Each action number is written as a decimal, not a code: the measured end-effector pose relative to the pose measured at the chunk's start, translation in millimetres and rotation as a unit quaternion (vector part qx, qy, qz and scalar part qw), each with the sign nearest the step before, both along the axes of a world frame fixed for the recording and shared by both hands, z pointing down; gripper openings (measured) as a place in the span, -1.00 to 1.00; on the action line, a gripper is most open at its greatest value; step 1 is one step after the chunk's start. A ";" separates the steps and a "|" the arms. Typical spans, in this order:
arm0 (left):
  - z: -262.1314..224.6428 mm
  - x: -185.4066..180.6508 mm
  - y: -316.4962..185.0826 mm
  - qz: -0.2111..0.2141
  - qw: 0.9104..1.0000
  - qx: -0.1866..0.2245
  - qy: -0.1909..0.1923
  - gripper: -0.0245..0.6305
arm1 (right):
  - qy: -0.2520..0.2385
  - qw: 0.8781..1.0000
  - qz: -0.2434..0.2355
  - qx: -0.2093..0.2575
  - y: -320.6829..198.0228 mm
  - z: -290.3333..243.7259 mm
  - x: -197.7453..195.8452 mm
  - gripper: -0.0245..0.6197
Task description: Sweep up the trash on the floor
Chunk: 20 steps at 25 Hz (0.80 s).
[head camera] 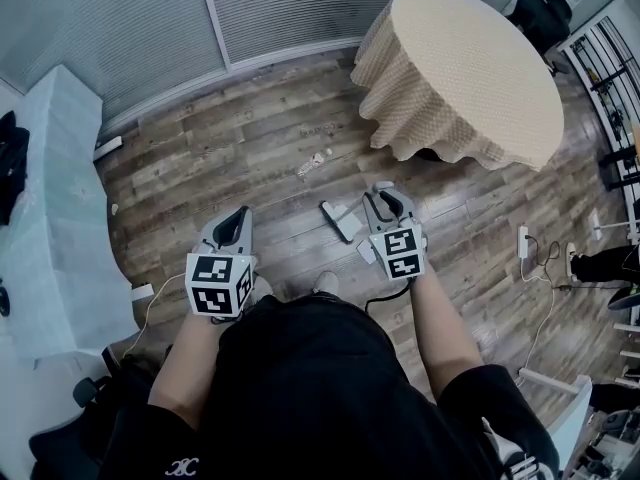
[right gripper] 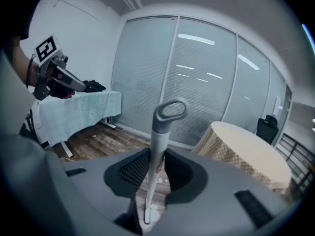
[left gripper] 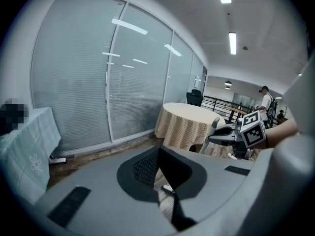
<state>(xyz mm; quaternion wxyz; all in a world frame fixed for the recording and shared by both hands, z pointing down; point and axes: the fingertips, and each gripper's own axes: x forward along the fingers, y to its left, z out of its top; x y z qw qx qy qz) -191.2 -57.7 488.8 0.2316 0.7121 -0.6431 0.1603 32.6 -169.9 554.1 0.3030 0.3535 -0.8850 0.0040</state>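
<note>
Floor (head camera: 250, 178): wood-look planks, brown and grey, visible grain, low sheen.
Round table's cloth (head camera: 460, 68): beige woven fabric with a fine check, matt, hanging in soft folds.
Side table's cover (head camera: 60, 228): thin pale blue cloth, matt.
Left gripper (left gripper: 158, 152) and right gripper (right gripper: 156, 157): smooth matt grey plastic shells. The pads (left gripper: 143, 167) are black, ribbed and rubber-like.
Loop-topped handle (right gripper: 159, 136): smooth grey plastic, slight sheen.
Marker cube (head camera: 217, 285): matt black-and-white print.
Trash (head camera: 315, 161): looks like crumpled white paper.
Window panels (left gripper: 78, 73): glossy glass over fine blinds, reflecting ceiling lights.
</note>
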 end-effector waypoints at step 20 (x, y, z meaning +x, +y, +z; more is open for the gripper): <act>2.8 62.0 -37.0 0.115 0.993 0.013 -0.007 -0.94 | -0.095 0.955 0.281 -0.019 -2.6 -67.9 121.6 -0.61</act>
